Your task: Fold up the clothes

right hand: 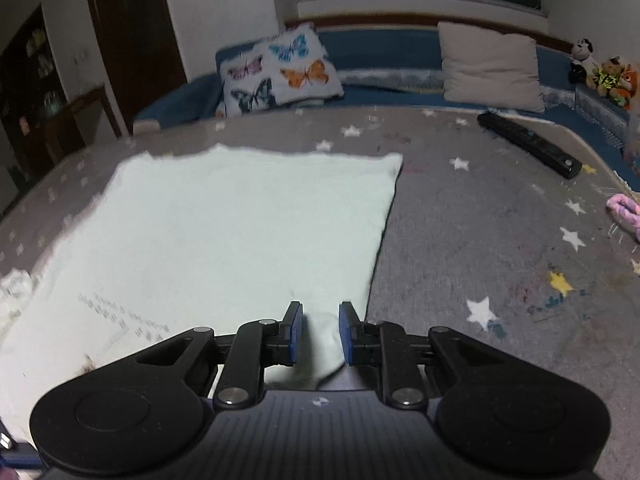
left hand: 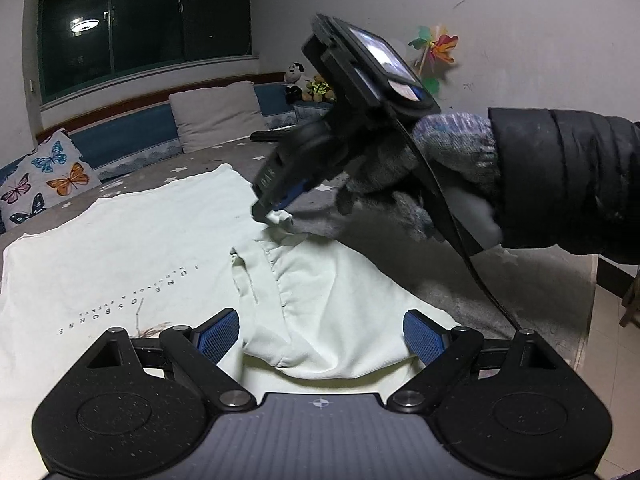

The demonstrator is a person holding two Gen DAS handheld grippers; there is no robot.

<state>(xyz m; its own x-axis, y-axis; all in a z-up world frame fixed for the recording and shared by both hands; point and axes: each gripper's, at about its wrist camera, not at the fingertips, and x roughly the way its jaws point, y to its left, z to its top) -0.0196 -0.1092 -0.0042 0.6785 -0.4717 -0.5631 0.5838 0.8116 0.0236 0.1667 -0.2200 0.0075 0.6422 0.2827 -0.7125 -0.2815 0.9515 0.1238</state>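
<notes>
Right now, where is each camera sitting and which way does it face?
Left wrist: on the left gripper, open above the pale shirt; it faces the window and also shows the right gripper in a gloved hand.
Right wrist: on the right gripper, shut on a fold of the shirt, facing the cushions.
Shared: shirt, butterfly pillow, starred grey cover.

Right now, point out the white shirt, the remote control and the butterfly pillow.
white shirt (right hand: 240, 224), right wrist view, middle of the flat body.
remote control (right hand: 528, 144), right wrist view, middle of its black casing.
butterfly pillow (right hand: 280, 74), right wrist view, centre of the printed face.
</notes>
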